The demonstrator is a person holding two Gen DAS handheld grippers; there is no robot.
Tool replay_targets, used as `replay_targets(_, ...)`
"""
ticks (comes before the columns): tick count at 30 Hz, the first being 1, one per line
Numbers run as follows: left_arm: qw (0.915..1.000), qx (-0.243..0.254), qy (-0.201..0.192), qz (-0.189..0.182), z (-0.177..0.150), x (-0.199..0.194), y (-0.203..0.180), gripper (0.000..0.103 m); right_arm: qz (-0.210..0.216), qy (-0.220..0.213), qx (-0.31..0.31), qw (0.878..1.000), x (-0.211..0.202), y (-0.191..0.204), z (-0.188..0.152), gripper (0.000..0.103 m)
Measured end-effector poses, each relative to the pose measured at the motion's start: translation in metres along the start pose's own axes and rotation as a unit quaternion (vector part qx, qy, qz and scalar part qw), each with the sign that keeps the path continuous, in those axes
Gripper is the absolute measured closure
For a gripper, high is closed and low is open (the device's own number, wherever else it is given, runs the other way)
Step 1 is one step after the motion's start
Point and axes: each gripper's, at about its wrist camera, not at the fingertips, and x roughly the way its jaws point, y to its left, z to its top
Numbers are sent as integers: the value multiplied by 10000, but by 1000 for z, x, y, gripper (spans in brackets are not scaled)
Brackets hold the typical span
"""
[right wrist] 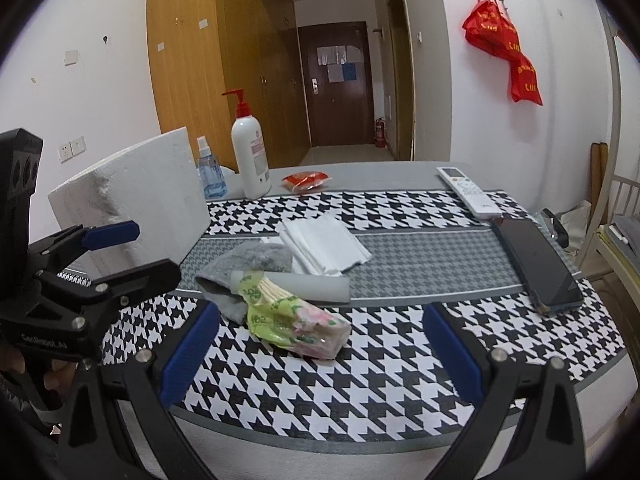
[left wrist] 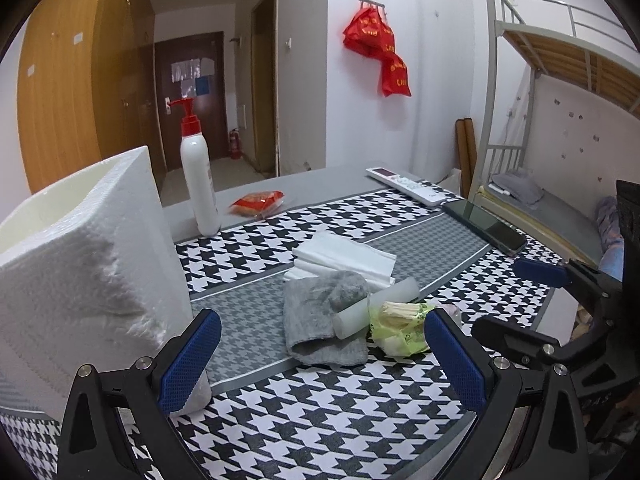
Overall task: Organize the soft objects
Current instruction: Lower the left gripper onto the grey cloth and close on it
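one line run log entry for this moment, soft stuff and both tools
left tool: open, empty | right tool: open, empty | grey cloth, tissue pack, white tissues: on table, ungrasped | foam box: left

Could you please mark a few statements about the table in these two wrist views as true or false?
1. Both hand-held grippers, left and right, are open and hold nothing. True.
2. The pump bottle lies on its side. False: it stands upright beyond the mat.
3. The grey cloth lies in the foam box. False: it lies on the mat, beside the box.
4. The phone lies face up near the remote control. True.
5. The green tissue pack lies in front of the folded white tissues, nearer the right gripper. True.
6. The red snack packet rests on the phone. False: it lies apart, near the pump bottle.
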Motion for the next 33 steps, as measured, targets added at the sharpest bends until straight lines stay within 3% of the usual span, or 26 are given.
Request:
replay_targets(7, 9997, -87, 176, 165, 4, 16, 1, 3, 67, 52, -11, 10000, 5, -2, 0, 0)
replay_targets(14, 9985, -239, 353, 346, 6, 30, 6, 16, 196, 109, -3, 9997, 12, -4, 0, 0)
replay_targets(19, 9967, -319, 612, 433, 6, 43, 10, 32, 278, 155, -13, 9995, 16, -4, 3, 0)
replay_targets(26, 9955, -287, 799, 411, 3, 53, 10, 39, 368, 258, -80, 9990, 25, -3, 4, 0)
replay_targets(29, 9937, -306, 958, 496, 1, 60, 13, 48, 393, 300, -116, 9987, 28, -1, 4, 0)
replay_targets(33, 9920, -349, 1104, 497, -2, 68, 16, 50, 441, 332, -143, 9984, 31, -1, 5, 0)
